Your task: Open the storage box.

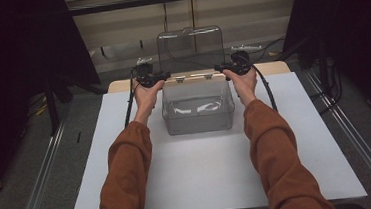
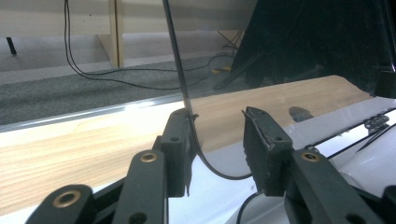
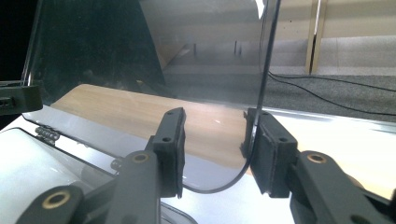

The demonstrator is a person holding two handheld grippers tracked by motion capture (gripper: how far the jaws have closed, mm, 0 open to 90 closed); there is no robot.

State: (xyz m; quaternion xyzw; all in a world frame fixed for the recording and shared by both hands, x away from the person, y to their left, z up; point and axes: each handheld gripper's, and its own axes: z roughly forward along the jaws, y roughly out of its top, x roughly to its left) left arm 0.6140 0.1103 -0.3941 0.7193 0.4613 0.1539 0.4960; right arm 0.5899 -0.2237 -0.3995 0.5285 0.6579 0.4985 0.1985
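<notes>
Rust-coloured sleeves point(image 1: 129, 174) reach up from the near edge of the white tabletop point(image 1: 209, 183) toward a clear plastic box point(image 1: 198, 108) standing at its middle. Its transparent lid point(image 1: 190, 49) is raised upright on the back hinge. At the lid's lower left corner the left tongs point(image 2: 217, 140) stand a little apart, one pad touching the lid's edge, the other clear of it. The right tongs point(image 3: 215, 140) sit the same way at the lower right corner, part open, the lid's edge against one pad only.
</notes>
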